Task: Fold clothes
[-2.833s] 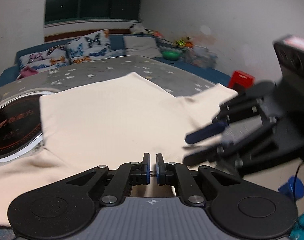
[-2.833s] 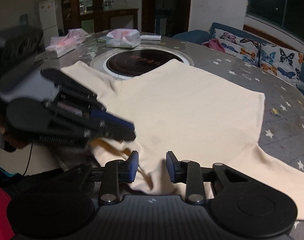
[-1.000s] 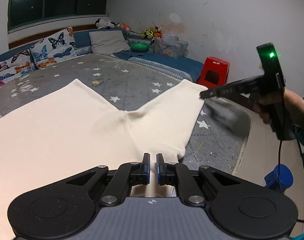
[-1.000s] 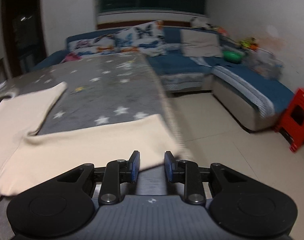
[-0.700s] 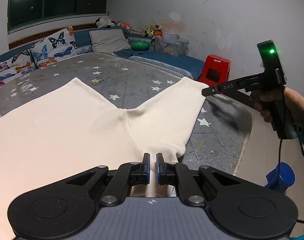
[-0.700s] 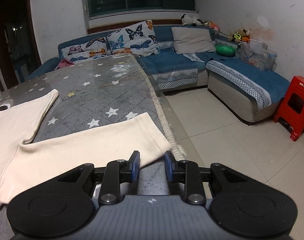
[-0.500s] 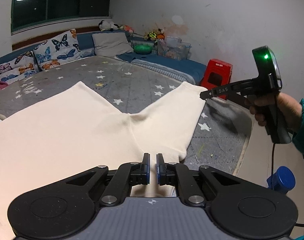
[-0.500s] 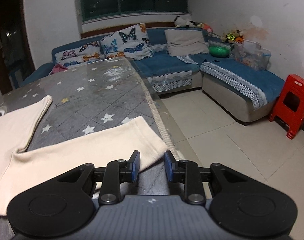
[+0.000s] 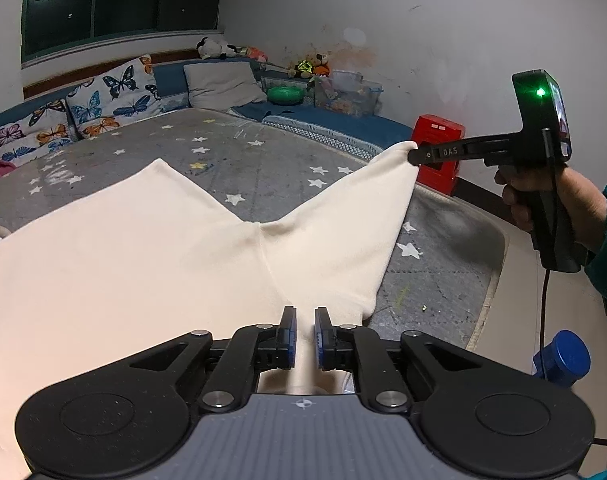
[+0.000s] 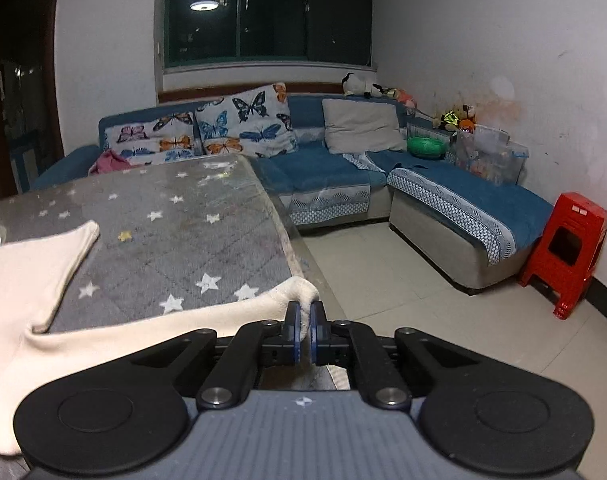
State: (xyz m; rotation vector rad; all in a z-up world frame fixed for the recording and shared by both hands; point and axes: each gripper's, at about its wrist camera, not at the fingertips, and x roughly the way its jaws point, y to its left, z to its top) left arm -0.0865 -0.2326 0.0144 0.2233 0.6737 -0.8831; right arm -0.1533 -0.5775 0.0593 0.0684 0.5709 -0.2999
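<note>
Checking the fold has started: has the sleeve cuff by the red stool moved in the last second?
Yes. The sleeve cuff has lifted off the table, pinched in the right tongs, and now overlaps the red stool.

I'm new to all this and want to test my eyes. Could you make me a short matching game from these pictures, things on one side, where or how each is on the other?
Things:
1. cream garment
2. right gripper
3. red stool
4. green bowl

Places or states:
A. on the blue sofa
B. spread over the starred grey table cover
C. on the tiled floor by the wall
D. pinching the tip of a sleeve

Pairs: 1-B, 2-D, 3-C, 4-A
</note>
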